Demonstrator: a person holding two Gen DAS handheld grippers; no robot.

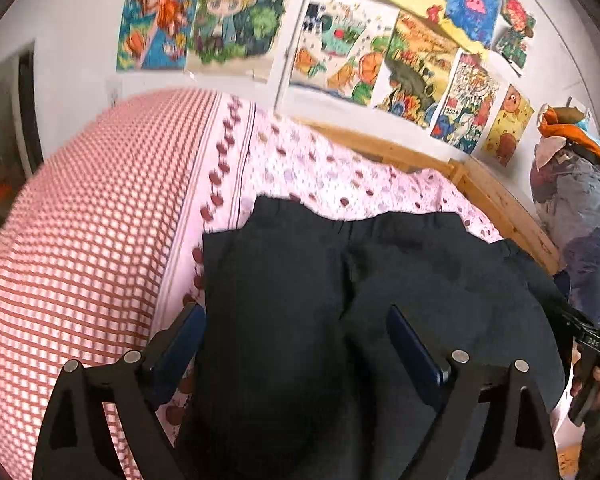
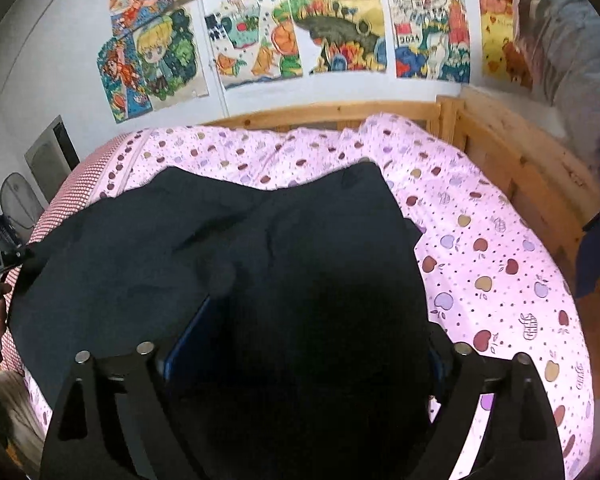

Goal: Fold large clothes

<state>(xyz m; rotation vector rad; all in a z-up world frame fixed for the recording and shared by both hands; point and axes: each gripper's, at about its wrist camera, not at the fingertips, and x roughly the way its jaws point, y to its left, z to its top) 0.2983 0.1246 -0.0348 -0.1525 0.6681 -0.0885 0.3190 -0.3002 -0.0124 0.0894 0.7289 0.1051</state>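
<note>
On the bed [image 2: 480,240], over its pink apple-print sheet [image 1: 300,168], lies a large dark garment [image 1: 300,280], black or very dark navy, spread broad and a little rumpled, its far edge reaching toward the wooden bed frame [image 2: 500,152] by the wall. The left tongs [image 1: 296,340] stand wide open over the garment's near part, blue-lined fingers [image 1: 412,344] well apart, one at the cloth's edge by the red checked cover [image 1: 80,240], the other over the dark cloth; nothing is pinched between them. The right tongs [image 2: 300,344] are also spread wide, and dark cloth fills the whole gap between the fingers [image 2: 188,332]; whether they actually grip it, I cannot tell, as the fabric hides the tips. Above the bed frame, bright children's drawings [image 2: 340,28] cover the white wall. Beside the frame's corner sits a grey heap of clothes [image 1: 572,208].
</note>
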